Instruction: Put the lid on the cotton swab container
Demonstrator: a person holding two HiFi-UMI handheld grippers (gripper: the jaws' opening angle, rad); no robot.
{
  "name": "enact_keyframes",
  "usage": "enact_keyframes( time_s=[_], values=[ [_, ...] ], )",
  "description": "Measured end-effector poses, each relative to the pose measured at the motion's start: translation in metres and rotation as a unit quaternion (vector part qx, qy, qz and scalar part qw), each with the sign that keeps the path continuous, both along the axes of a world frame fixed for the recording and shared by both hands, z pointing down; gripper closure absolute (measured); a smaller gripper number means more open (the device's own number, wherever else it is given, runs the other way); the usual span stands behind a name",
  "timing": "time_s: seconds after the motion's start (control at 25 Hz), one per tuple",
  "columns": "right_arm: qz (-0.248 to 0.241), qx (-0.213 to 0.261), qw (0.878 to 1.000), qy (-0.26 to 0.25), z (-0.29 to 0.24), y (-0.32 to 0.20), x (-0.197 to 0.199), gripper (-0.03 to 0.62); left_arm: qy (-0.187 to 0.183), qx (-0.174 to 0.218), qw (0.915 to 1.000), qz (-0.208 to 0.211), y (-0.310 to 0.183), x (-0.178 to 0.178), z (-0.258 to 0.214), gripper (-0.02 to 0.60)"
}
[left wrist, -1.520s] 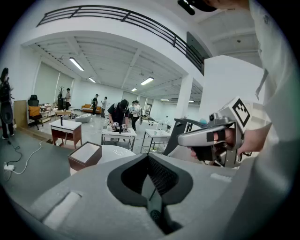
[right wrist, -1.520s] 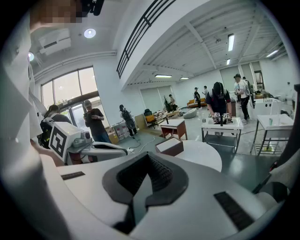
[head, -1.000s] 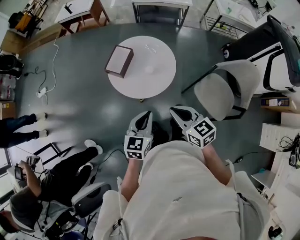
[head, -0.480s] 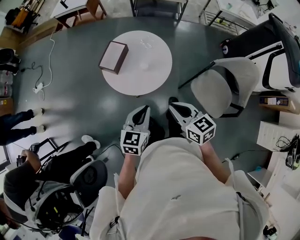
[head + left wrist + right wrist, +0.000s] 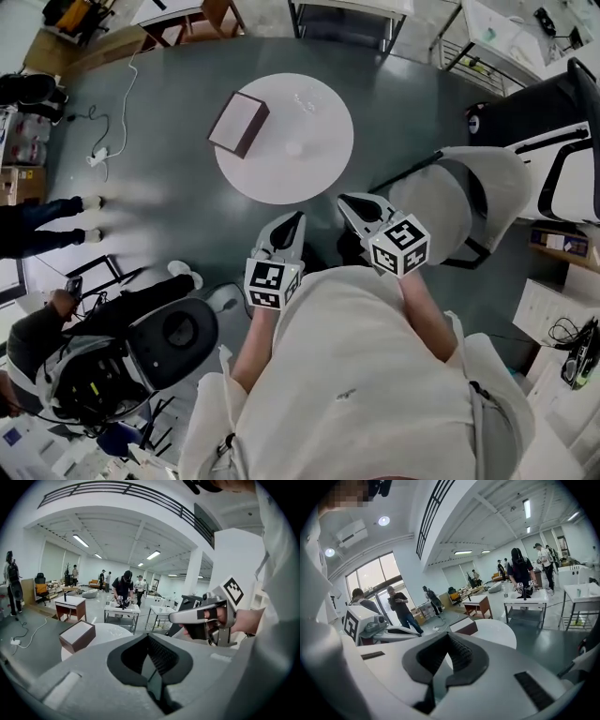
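round table (image 5: 281, 173) right half — open | box (image 5: 238, 123) on left | chair (image 5: 441, 202) near right

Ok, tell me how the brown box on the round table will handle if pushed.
The box looks rigid and flat-sided, so it should slide, not roll. Low and wide, it probably won't tip.

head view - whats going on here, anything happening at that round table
A person stands short of the round white table, holding the left gripper and right gripper near the body, both shut and empty. A brown box and small pale things too small to identify sit on the table. Nothing is being handled.
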State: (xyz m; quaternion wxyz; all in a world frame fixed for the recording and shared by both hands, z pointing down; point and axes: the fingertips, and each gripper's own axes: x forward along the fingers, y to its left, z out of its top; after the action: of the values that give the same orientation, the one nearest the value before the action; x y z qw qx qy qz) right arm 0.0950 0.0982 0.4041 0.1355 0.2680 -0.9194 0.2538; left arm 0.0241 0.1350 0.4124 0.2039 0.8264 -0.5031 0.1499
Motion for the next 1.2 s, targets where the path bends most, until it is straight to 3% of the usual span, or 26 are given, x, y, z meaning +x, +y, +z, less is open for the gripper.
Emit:
enact_keyframes(
  time_s=[0.24, 0.4, 0.6, 0.88, 1.2],
  values=[
    [-0.035, -0.015, 0.999, -0.008, 0.009, -0.037, 0.016, 0.589, 0.006, 0.0, 0.9995, -0.032, -0.035, 0.04, -0.003, 0.572],
    [-0.094, -0.027, 0.995, -0.001, 0.012, -0.032, 0.019, 0.589, 0.004, -0.009, 0.9992, -0.038, -0.036, 0.064, -0.003, 0.572],
    [-0.095, -0.023, 0.995, -0.01, 0.009, -0.059, 0.017, 0.588, -0.001, -0.014, 0.9962, -0.086, -0.061, 0.053, 0.001, 0.572],
    [-0.105, -0.04, 0.994, 0.001, 0.021, -0.063, 0.001, 0.589, -0.003, -0.025, 0.9953, -0.094, -0.072, 0.028, 0.01, 0.572],
    [-0.06, -0.018, 0.998, 0.015, 0.006, -0.109, -0.035, 0.589, 0.002, -0.009, 0.9987, -0.049, -0.126, -0.015, 0.009, 0.572]
  ],
)
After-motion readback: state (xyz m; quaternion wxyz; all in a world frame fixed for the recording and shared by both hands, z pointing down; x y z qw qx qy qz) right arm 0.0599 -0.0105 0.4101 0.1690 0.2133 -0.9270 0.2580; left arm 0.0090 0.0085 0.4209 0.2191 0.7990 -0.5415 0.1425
